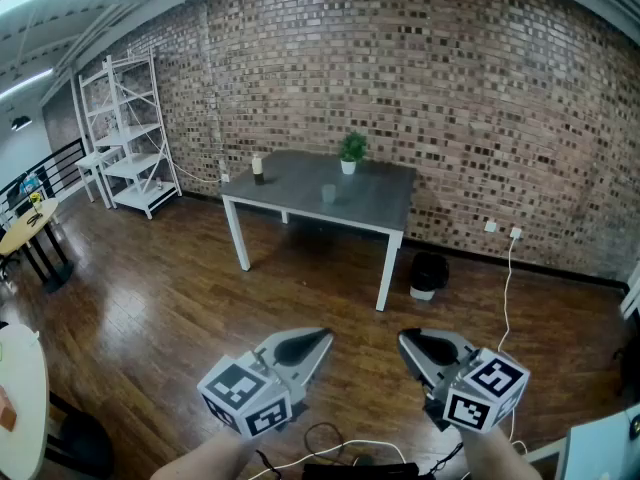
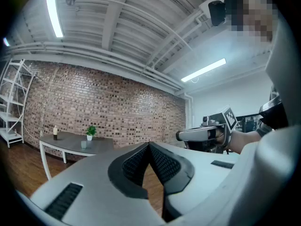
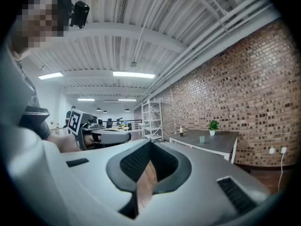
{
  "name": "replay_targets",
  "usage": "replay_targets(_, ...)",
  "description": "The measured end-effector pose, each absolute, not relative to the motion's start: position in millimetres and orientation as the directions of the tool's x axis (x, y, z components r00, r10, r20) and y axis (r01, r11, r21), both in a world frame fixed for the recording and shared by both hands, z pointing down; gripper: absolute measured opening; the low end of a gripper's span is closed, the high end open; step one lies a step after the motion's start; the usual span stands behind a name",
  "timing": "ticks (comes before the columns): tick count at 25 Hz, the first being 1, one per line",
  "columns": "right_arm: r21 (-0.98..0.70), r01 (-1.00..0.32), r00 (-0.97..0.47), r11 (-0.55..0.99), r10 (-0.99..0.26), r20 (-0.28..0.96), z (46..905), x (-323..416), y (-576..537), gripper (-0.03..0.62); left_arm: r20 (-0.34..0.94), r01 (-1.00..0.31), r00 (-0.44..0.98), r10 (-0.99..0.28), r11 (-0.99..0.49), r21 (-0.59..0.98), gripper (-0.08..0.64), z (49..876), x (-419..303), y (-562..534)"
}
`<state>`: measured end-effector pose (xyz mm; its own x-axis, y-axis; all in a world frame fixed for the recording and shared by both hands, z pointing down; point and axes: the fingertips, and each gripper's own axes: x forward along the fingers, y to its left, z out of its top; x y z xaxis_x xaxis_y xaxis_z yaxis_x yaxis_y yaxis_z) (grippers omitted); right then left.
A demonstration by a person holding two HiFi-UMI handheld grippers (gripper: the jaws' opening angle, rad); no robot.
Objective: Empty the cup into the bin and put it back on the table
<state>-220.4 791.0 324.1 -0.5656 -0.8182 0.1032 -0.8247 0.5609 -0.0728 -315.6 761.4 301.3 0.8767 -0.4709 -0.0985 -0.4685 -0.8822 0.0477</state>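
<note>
Your left gripper [image 1: 312, 346] has its jaws clenched on nothing and points forward. You stand well apart from the work, so no grip is due yet. The cup [image 1: 328, 193] stands upright mid tabletop [image 1: 385, 208], untouched. The right gripper [image 1: 412, 346] jaws are likewise closed and empty. The bin [image 1: 429, 275] sits on the floor near the table's right leg, probably handy for tipping.

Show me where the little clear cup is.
Head view: the small clear cup stands on the grey table, just in front of the green potted plant.
</note>
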Motion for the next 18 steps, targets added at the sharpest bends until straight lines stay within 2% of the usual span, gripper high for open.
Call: replay_targets(18,-0.070,-0.772,-0.635,0.631,-0.765,0.105,313.1,-109.5,693.6,0.003,-0.091,-0.564,0.821,-0.564,-0.825,0.029,0.002,281.8,-204.6,668.4)
